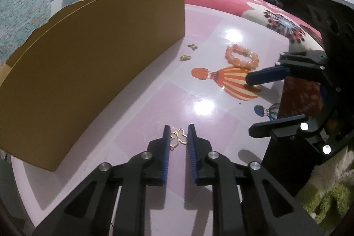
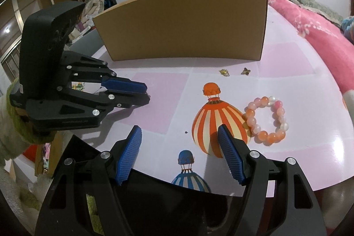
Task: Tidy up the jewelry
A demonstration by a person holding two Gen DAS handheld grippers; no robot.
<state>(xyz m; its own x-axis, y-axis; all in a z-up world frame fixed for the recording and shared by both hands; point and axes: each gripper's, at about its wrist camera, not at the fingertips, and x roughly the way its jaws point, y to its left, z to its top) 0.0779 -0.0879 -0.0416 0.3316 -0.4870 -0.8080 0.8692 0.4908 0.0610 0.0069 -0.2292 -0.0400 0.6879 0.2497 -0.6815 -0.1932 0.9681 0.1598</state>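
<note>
Four pieces were out on the desk (image 1: 154,107): a gold charm (image 1: 178,138) lay loose between the barely open left gripper (image 1: 178,131), while the bead bracelet (image 2: 266,119) and two small charms (image 2: 235,71) waited beyond the wide-open, empty right gripper (image 2: 179,152), none seen boxed.

Glossy pink table (image 1: 205,90), matt cardboard box (image 1: 99,63), shiny glassy bead bracelet (image 2: 266,123), thin gold-metal pendant (image 1: 178,136)

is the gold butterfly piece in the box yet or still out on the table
Out: the gold butterfly piece lies on the table, between the left gripper's fingers.
</note>
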